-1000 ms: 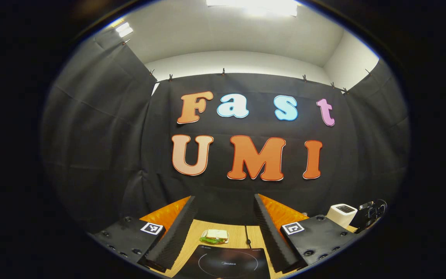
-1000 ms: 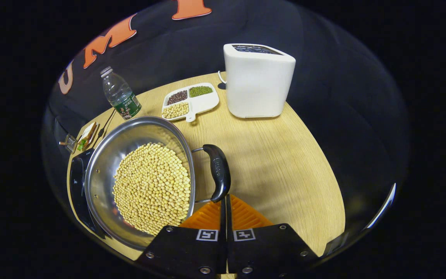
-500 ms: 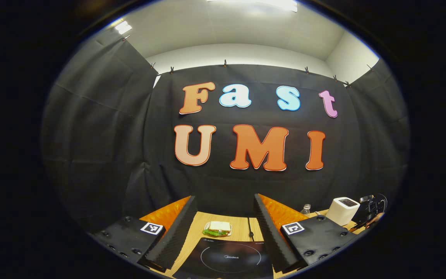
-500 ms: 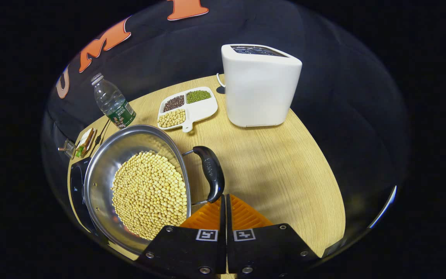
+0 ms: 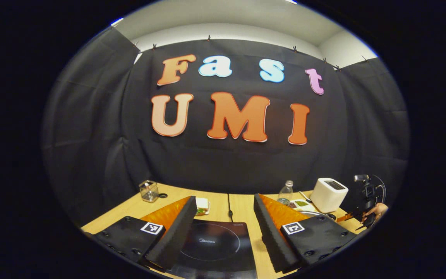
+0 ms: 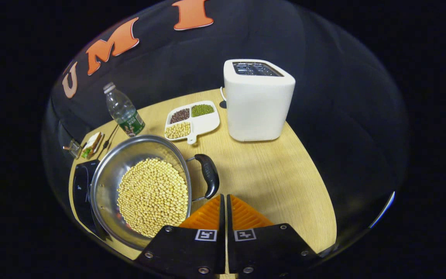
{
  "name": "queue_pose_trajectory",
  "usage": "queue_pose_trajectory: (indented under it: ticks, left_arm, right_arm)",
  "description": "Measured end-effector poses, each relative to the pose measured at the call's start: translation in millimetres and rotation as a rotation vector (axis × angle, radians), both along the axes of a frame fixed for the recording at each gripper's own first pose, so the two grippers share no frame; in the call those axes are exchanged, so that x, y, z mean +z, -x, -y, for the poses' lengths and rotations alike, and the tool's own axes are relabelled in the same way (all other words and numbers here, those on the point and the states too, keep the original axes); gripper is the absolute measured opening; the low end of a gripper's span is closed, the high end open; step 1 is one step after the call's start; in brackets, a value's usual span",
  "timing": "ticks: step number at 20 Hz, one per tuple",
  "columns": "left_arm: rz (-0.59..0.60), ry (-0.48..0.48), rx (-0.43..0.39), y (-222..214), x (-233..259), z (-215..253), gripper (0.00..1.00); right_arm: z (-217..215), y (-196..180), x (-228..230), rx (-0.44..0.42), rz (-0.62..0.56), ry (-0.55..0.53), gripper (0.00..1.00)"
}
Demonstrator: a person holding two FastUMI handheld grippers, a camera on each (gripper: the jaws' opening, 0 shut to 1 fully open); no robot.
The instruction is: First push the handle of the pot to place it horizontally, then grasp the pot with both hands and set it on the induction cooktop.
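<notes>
A: Where's the round steel pot of yellow beans [image 6: 145, 190]?

B: On the wooden table [image 6: 277, 170], overlapping the black induction cooktop [image 5: 215, 246]; black handle [image 6: 208, 175] near the right gripper [image 6: 223, 201], fingers closed, empty.

A: And the left gripper [image 5: 223, 228]?

B: Spread wide over the cooktop, holding nothing. Two-handed lift looks undone.

Steel pot [image 6: 107, 182], round and shallow, filled with pale yellow beans, resting on the wooden table beside the induction cooktop [image 6: 79, 192]. Its black side handle [image 6: 209, 180] projects from the rim on two wire arms. Cooktop: flat black glass bearing a circular ring [image 5: 211, 244].
</notes>
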State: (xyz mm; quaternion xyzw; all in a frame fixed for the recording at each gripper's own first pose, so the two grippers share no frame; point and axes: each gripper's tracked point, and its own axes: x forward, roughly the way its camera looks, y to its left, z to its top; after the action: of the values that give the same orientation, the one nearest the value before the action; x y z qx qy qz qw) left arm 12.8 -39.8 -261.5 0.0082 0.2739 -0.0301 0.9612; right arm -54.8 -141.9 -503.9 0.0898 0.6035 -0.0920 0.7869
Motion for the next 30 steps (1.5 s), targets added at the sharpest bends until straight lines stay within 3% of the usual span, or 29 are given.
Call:
queue_pose_trajectory:
  ticks: [3, 8, 9, 11, 12, 16, 17, 18, 19, 24, 27, 30]
  left_arm:
    - [-0.142, -0.004, -0.058, 3.4, -50.9, 28.2, 0.96]
    - [-0.382, 0.011, -0.137, 29.5, -129.3, 75.0, 0.97]
    - [-0.431, 0.012, -0.150, 31.8, -147.2, 85.0, 0.96]
    - [-0.534, 0.003, -0.154, 41.3, -179.0, 93.4, 0.97]
    - [-0.571, 0.003, -0.153, 44.1, -193.9, 96.3, 0.97]
    - [-0.702, 0.008, -0.087, 54.0, -235.0, 97.6, 0.97]
    - [-0.735, 0.010, -0.075, 58.7, -244.9, 101.0, 0.96]
    - [-0.748, 0.015, -0.072, 59.3, -250.5, 104.1, 0.96]
    - [-0.760, 0.006, -0.068, 61.0, -258.8, 103.5, 0.96]
    - [-0.816, 0.051, -0.067, 66.3, -288.6, 127.2, 0.94]
    - [-0.799, -0.005, -0.074, 62.2, -305.3, 127.4, 0.89]
    - [-0.764, 0.015, -0.130, 53.5, -308.3, 142.5, 0.86]
  right_arm:
    - [6.3, -1.7, 12.6, 0.016, 0.031, -0.001, 0.08]
    - [-15.9, -8.7, 17.6, 0.060, 0.053, -0.042, 0.33]
    - [-21.0, -12.4, 17.4, 0.070, 0.060, -0.047, 0.29]
    - [-28.3, -20.2, 18.8, 0.091, 0.085, -0.049, 0.35]
    - [-30.4, -23.6, 18.8, 0.100, 0.097, -0.047, 0.48]
    - [-31.3, -32.3, 15.5, 0.133, 0.116, -0.005, 0.73]
    - [-32.2, -32.9, 13.6, 0.138, 0.114, 0.003, 0.70]
    - [-34.2, -31.8, 10.7, 0.145, 0.110, 0.005, 0.78]
    - [-36.0, -32.0, 7.5, 0.150, 0.104, 0.006, 0.81]
    - [-33.7, -31.1, -11.5, 0.176, 0.069, 0.055, 0.82]
    - [-26.6, -29.5, -22.5, 0.183, 0.042, 0.097, 0.82]
    - [-26.7, -30.1, -26.5, 0.187, 0.032, 0.145, 0.82]
